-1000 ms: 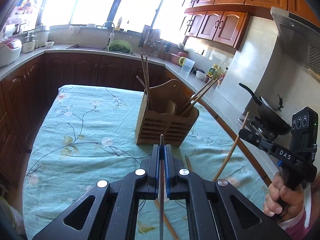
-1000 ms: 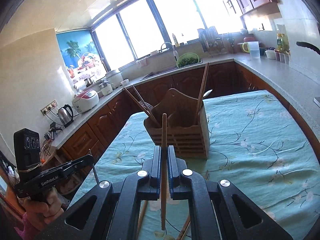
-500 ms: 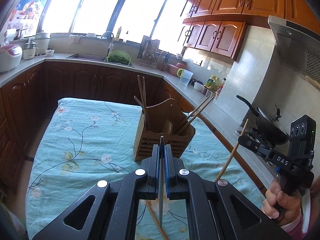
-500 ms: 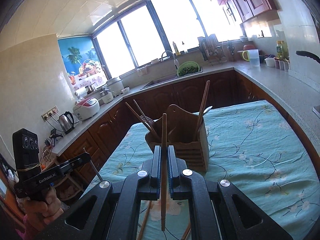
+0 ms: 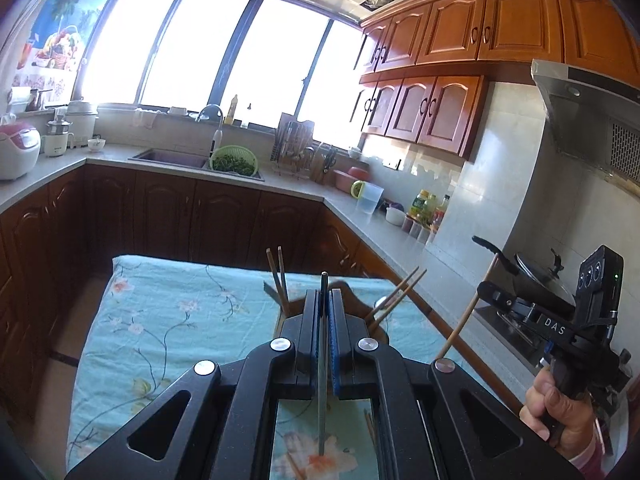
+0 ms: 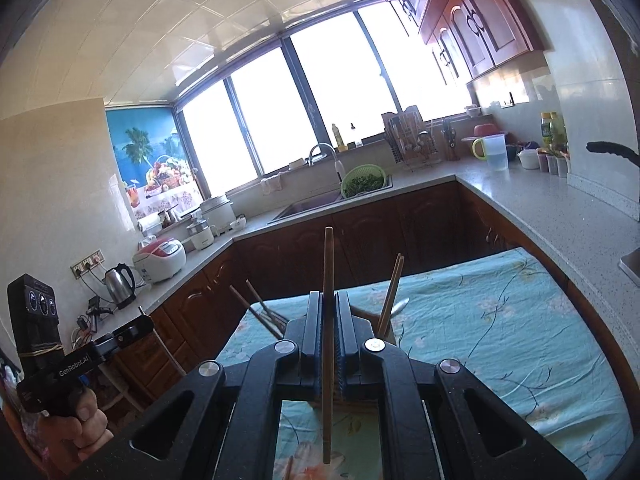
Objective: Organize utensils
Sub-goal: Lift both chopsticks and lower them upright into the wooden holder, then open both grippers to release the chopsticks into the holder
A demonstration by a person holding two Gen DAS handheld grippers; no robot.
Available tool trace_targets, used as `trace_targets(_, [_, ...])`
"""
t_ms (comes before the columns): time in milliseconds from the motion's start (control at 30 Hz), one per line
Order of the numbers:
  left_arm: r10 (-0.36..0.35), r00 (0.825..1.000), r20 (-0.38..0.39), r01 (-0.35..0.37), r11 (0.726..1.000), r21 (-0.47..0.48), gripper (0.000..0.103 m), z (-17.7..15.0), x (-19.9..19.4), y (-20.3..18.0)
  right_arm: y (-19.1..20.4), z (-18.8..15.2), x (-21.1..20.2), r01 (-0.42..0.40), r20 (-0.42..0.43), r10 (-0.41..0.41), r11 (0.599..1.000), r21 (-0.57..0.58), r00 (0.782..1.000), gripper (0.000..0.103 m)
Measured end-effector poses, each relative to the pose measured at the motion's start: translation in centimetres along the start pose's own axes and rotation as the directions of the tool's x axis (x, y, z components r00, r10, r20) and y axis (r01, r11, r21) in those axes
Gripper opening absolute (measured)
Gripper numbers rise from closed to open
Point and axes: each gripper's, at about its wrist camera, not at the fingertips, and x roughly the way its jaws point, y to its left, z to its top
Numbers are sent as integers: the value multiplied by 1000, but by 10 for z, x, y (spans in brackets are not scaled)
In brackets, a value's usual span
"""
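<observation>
Both grippers are rising above the wooden holder [image 5: 356, 312] — now mostly hidden. The left gripper [image 5: 323, 300] is clenching a dark metal utensil [image 5: 322, 380], the right gripper [image 6: 329, 304] a chopstick [image 6: 328, 320] — drops look imminent.

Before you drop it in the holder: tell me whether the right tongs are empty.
No: the right tongs are shut on a wooden chopstick that stands up between their fingers.
</observation>
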Motion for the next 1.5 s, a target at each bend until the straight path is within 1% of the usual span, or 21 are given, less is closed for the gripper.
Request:
trace_targets(233, [9,995,99,-9,1000,1,2,32,30,3,1,38,24,34,107,-34,999,-4,994,6])
trace_targets(333, [22,991,129,-21,1000,-11,2,34,49,8,1,46,38,52,136,-49,999,-15,989,6])
trace_targets(433, [44,990,136,-41,999,-26,2,29,76,12,1,45,49,91,162,-83,995,-44,983,6])
trace_targets(533, [67,989,134,-63,997,-34,2,16,100,11,-1,36,61,98,154,-89,994,-53,984,6])
trace_targets(667, [94,989,111,-89,995,-48,2,-6,125,10,-6,19,74,117,131,-108,991,-59,986,6])
trace_targets(967, [108,993,53,-105,993,-55,2,-41,152,13,-21,-18,90,127,66,-127,992,-10,990,6])
trace_targets(1133, [111,994,17,-110,992,-60,3,-44,159,18,-25,-25,96,137,38,-137,991,0,990,6])
trace_targets(1300, [120,993,18,-119,992,-52,3,-38,158,19,-26,-22,96,144,29,-144,990,1,989,6])
trace_targets(1500, [126,992,6,-125,991,-50,4,-38,154,23,-29,-20,98,150,14,-151,989,15,989,6])
